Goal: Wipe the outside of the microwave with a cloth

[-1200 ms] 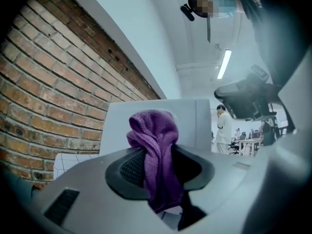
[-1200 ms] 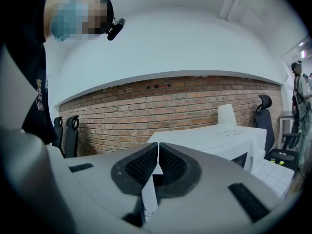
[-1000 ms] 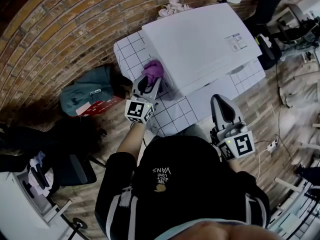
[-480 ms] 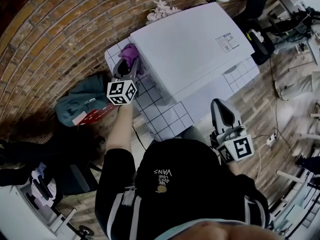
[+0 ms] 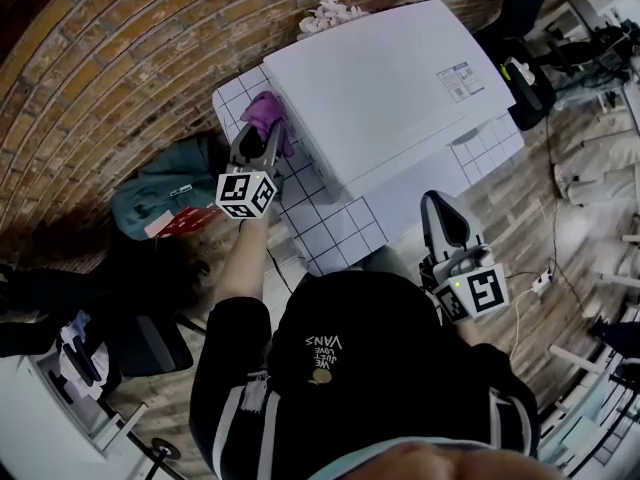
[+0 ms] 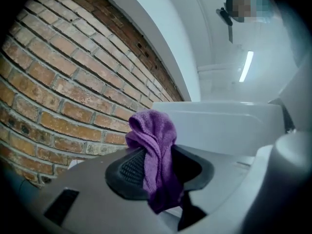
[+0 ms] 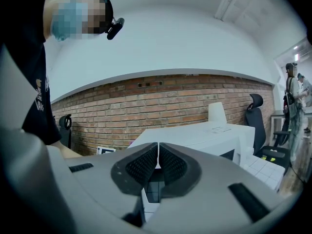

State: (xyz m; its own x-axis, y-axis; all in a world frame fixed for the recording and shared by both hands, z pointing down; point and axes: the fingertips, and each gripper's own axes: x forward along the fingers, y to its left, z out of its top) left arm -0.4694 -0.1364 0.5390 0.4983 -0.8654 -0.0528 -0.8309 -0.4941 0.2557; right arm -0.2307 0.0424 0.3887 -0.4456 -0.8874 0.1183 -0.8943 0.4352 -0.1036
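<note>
My left claw [image 5: 263, 138], pinching the crumpled purple cloth [image 5: 266, 116], has slid back along the left wall of the boxy white microwave [image 5: 380, 78] towards the bricks, so I judge that side nearly wiped. My right claw [image 5: 445, 213] hangs pressed together, empty.

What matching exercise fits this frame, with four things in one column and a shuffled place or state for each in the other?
Things:
1. purple cloth
2. microwave
3. right tool
4. teal bag

Places or states:
A. shut, nothing between its jaws
B. on the floor by the brick wall
C. pinched in the left tool
D. white, standing on the tiled table

Pairs: 1-C; 2-D; 3-A; 4-B.
</note>
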